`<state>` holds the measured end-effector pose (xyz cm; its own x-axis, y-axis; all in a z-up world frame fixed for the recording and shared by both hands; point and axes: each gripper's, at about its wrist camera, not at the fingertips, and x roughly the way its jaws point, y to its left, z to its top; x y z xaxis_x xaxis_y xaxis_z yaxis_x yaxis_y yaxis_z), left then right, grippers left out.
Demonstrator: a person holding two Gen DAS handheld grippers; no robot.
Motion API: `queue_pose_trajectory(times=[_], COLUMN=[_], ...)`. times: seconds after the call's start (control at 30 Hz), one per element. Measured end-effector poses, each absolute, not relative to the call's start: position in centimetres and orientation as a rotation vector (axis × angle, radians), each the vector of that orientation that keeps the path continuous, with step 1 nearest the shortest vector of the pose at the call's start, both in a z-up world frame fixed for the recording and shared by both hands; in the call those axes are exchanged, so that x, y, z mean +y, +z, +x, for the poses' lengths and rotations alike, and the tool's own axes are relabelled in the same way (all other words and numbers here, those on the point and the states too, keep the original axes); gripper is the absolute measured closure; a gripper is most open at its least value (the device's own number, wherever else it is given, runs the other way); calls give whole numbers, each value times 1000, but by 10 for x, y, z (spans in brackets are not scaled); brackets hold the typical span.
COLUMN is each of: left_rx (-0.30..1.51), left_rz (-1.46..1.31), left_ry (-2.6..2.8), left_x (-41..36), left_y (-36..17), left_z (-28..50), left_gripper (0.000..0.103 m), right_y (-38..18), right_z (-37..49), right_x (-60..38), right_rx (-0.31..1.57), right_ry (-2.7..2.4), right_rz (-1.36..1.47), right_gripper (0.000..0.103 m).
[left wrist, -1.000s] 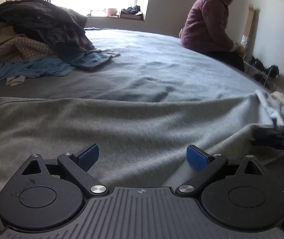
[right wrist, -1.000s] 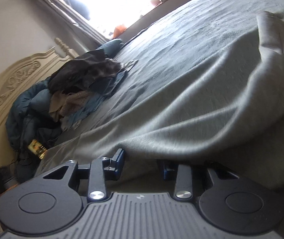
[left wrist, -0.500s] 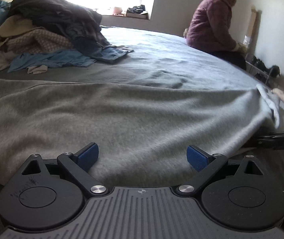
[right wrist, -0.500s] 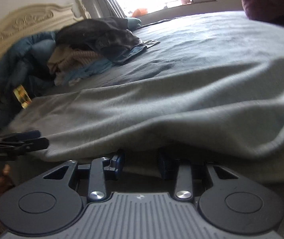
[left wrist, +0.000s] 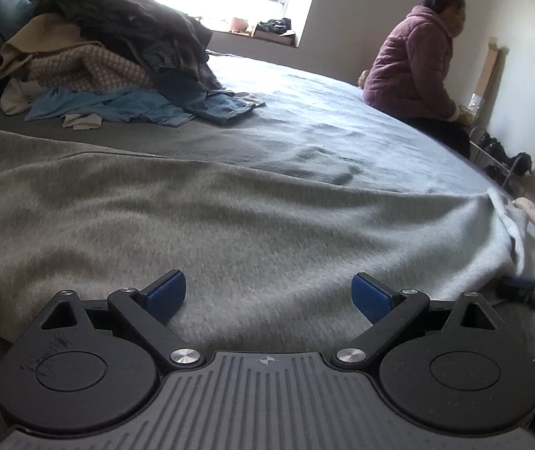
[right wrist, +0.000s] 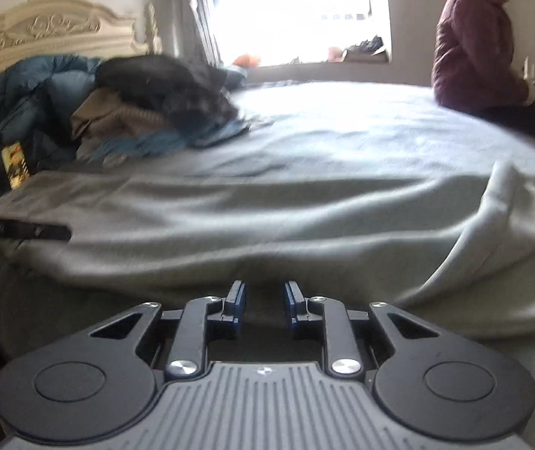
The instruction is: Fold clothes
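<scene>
A large grey garment (left wrist: 230, 217) lies spread across the near part of the bed, with a paler folded corner (right wrist: 511, 202) on its right. My left gripper (left wrist: 269, 292) stands wide open over the garment's near edge, and its blue pads (left wrist: 166, 294) press on nothing. My right gripper (right wrist: 264, 300) sits at the garment's (right wrist: 267, 225) near edge with its jaws closing. A narrow gap still shows between its pads (right wrist: 237, 298), and I cannot tell whether cloth is in it. Each gripper shows at the edge of the other's view: the right gripper (left wrist: 533, 292) and the left gripper (right wrist: 20, 230).
A pile of unfolded clothes (left wrist: 110, 63) lies at the back left of the bed, by a blue quilt (right wrist: 23, 93) and a carved headboard (right wrist: 42, 33). A person in a purple jacket (left wrist: 417, 63) sits at the far right edge. Shoes (left wrist: 499, 153) stand by the wall.
The right wrist view has rolled to level and swung towards the bed's middle. Its pads have come out from under the garment's edge and drawn closer together. The left gripper stays open.
</scene>
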<state>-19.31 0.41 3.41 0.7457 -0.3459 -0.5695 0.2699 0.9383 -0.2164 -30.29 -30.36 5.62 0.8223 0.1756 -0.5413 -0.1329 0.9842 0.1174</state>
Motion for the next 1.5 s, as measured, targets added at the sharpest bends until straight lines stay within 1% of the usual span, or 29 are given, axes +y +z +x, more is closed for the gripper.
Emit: queue_pose_trajectory(times=[0.1,0.13,0.23,0.27,0.3,0.47,0.5,0.53,0.57,0.67,0.73,0.8,0.83,0.87,0.9,0.93,0.97,1.0,1.03,1.07,1.13,1.2,1.37,1.43,1.5], left_rx=[636,634,644,646,649,643,645,646,646,647,645,639,636,633,633,632,633,634,635,635,634,631,619,619,619], left_rz=[-94,-85,-64,-55,-47,-31,-32,-31,-30,-37,-46,-41,-36,-30,-27,-26,-29,-33,-36,-36,-40,-45,-57,-63,-64], left_ry=[-330,-326,-317,-314,-312,-297,-293,-289,-285,-270,-265,-268,-267,-263,-263,-265,-270,-274,-278,-279,-279,-284,-285,-286,-288], left_x=[-1,-3,-5,-5,-5,1,3,4,5,7,7,7,7,7,7,7,8,8,9,8,8,9,11,12,12], left_y=[36,35,33,33,32,33,32,32,31,30,30,30,30,30,30,29,28,27,27,26,26,27,26,25,25], left_z=[-196,-196,-194,-193,-192,-192,-193,-193,-193,-191,-190,-190,-190,-191,-191,-192,-192,-192,-191,-191,-191,-192,-193,-192,-192], left_gripper=[7,7,7,7,7,7,7,7,7,7,7,7,7,7,7,7,7,7,7,7,7,7,7,7,7], right_y=[48,41,27,27,29,35,36,41,48,62,59,44,33,28,33,38,43,49,59,69,84,89,67,59,59], right_z=[-293,-291,-303,-310,-317,-344,-350,-356,-359,-346,-327,-309,-306,-304,-306,-307,-309,-307,-299,-290,-268,-244,-185,-169,-164], right_x=[-322,-335,-397,-419,-441,-542,-556,-561,-560,-539,-528,-530,-539,-547,-553,-558,-564,-564,-549,-536,-523,-522,-542,-545,-535], right_rx=[614,636,641,628,613,583,574,547,519,483,505,585,628,656,650,644,637,627,610,590,554,555,640,663,679], right_ry=[82,39,-61,-110,-170,-499,-542,-541,-528,-443,-391,-395,-458,-505,-518,-531,-544,-556,-568,-559,-443,-347,-280,-285,-286], right_rz=[47,49,162,185,200,341,385,435,436,344,279,212,185,180,226,271,317,322,238,177,213,329,573,596,549], right_gripper=[81,84,88,94,96,93,91,88,88,87,87,86,86,89,95,96,92,78,59,54,53,49,49,50,49])
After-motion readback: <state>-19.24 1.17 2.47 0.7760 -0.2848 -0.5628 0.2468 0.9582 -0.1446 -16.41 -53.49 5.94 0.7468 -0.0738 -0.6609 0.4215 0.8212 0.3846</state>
